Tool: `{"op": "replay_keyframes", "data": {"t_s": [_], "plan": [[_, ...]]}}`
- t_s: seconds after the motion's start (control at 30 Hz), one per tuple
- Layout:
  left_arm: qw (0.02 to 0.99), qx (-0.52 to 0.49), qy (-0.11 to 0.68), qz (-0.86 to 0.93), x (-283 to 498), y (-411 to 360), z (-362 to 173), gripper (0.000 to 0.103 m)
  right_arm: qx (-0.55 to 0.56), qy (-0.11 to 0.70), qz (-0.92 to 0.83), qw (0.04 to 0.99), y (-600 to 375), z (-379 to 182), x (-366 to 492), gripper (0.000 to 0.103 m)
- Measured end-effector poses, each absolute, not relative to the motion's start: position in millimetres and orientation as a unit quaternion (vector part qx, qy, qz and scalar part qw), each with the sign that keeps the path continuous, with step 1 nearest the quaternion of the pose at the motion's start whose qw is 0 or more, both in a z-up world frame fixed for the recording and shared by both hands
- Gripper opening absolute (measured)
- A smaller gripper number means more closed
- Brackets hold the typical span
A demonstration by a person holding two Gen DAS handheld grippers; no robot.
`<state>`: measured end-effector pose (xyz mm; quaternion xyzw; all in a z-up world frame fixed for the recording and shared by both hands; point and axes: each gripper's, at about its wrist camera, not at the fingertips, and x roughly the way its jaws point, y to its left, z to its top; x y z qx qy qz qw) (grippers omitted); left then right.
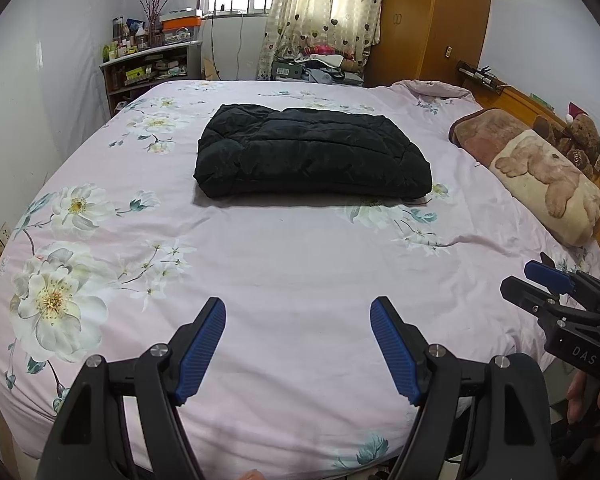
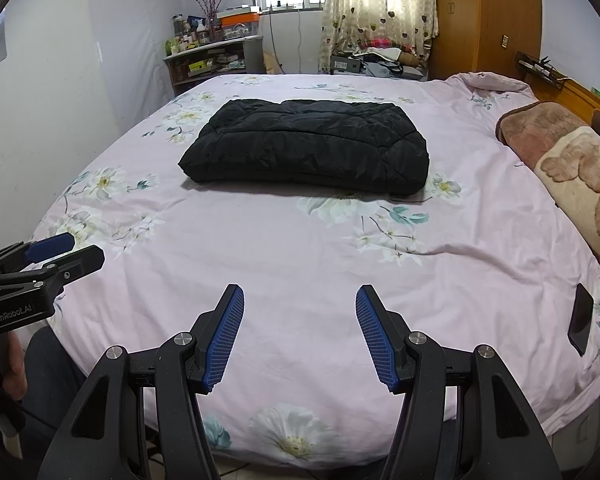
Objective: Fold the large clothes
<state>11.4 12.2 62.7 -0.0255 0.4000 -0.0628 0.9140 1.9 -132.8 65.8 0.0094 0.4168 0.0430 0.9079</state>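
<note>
A black padded jacket (image 1: 312, 152) lies folded into a thick rectangle in the middle of the bed; it also shows in the right wrist view (image 2: 308, 146). My left gripper (image 1: 298, 308) is open and empty, over the near edge of the bed, well short of the jacket. My right gripper (image 2: 300, 294) is open and empty, also at the near edge, apart from the jacket. The right gripper shows at the right edge of the left wrist view (image 1: 540, 276), and the left gripper at the left edge of the right wrist view (image 2: 80, 248).
The bed has a pink floral sheet (image 1: 284, 264). A brown bear-print pillow (image 1: 540, 168) and a teddy bear (image 1: 580, 140) lie along the right side by the headboard. A black phone (image 2: 580, 318) lies near the right edge. Shelves (image 1: 148, 68) and a wardrobe (image 1: 432, 20) stand behind.
</note>
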Motion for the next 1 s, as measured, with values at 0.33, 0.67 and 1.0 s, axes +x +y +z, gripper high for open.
{"op": "replay_keyframes", "data": {"t_s": [0.33,0.67,1.0], "plan": [[0.912,-0.042,0.402,-0.067,10.9,12.8,62.1,0.077,0.010,0.418,0.043,0.907,-134.0,66.2,1.3,0.059],[0.915,-0.041,0.396,-0.063,7.8,11.6,63.6,0.077,0.009,0.419,0.044,0.907,-133.7,65.8,1.1,0.059],[0.912,-0.042,0.403,-0.060,6.9,8.9,62.5,0.077,0.010,0.419,0.044,0.907,-133.9,65.5,0.7,0.059]]}}
